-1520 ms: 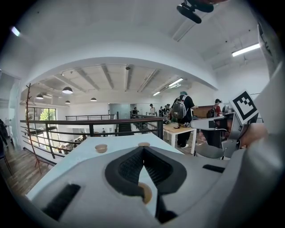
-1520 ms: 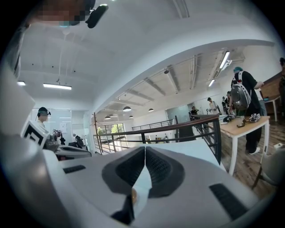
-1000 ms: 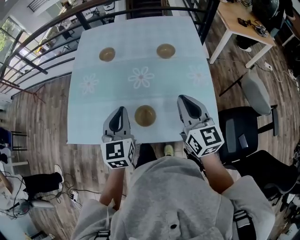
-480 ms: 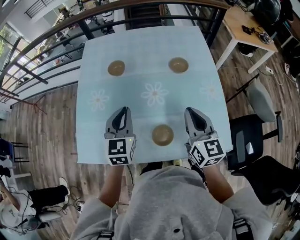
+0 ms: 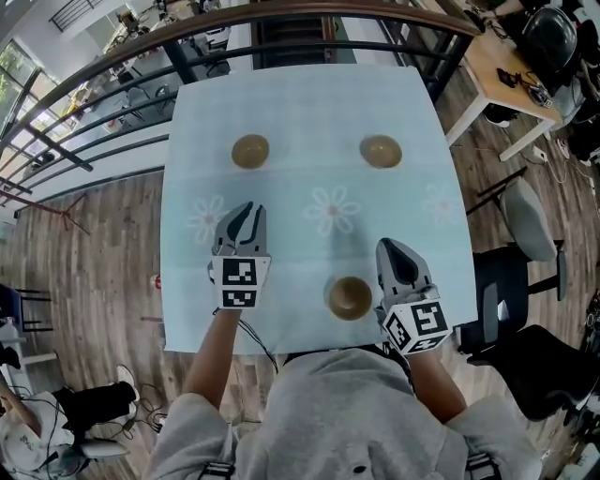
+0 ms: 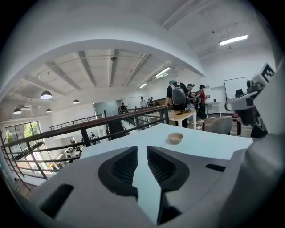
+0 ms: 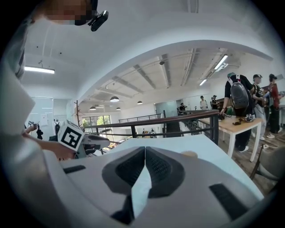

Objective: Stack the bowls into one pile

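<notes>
Three tan bowls stand apart on the pale blue table: a far left bowl, a far right bowl and a near bowl. My left gripper hovers over the table's left half, short of the far left bowl. Its jaws have just been opening and show a narrow gap with nothing in it. The left gripper view shows one bowl ahead to the right. My right gripper is shut and empty, just right of the near bowl. A bowl rim peeks over its jaw.
A black railing runs past the table's far edge. A wooden desk and office chairs stand to the right, with several people beside the desk. Wooden floor surrounds the table.
The left gripper has moved forward and leftward past the near bowl, and its jaws have parted slightly. The right gripper has drawn closer to the near bowl's right side.
</notes>
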